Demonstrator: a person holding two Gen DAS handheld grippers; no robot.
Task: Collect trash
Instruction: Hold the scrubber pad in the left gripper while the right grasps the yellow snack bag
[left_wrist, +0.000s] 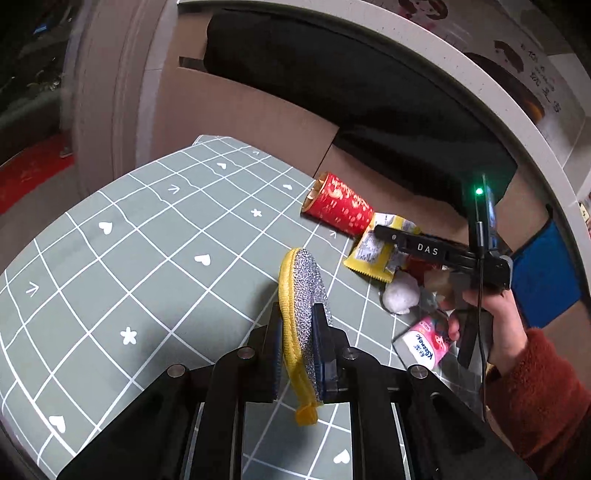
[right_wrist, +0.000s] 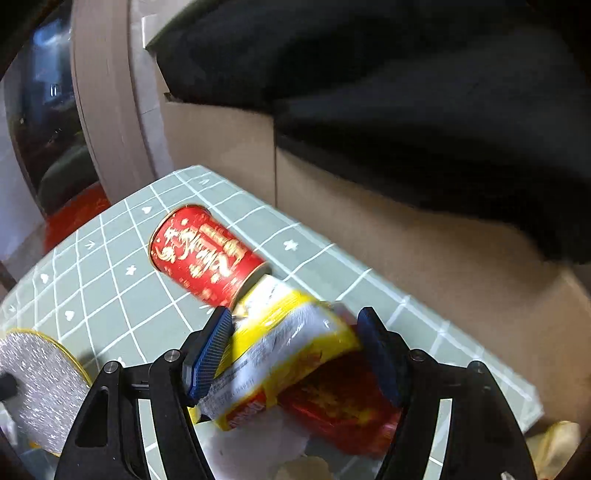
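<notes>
My left gripper (left_wrist: 298, 319) is shut on a yellow-and-silver scouring sponge (left_wrist: 303, 291), held on edge above the green grid tablecloth (left_wrist: 147, 258). My right gripper (right_wrist: 295, 325) is open, its blue pads on either side of a yellow-and-red snack wrapper (right_wrist: 291, 343) on the table; whether they touch it is unclear. A red can (right_wrist: 207, 254) lies on its side just beyond the wrapper. In the left wrist view the right gripper (left_wrist: 384, 232) hovers over the wrapper (left_wrist: 373, 251) beside the can (left_wrist: 338, 205). The sponge also shows at the right wrist view's left edge (right_wrist: 40, 384).
A crumpled white tissue (left_wrist: 400, 295) and a pink tissue pack (left_wrist: 424, 345) lie near the right hand. A large cardboard box (left_wrist: 251, 110) lined with a black bag (left_wrist: 351, 85) stands behind the table's far edge. A blue object (left_wrist: 546, 273) sits at right.
</notes>
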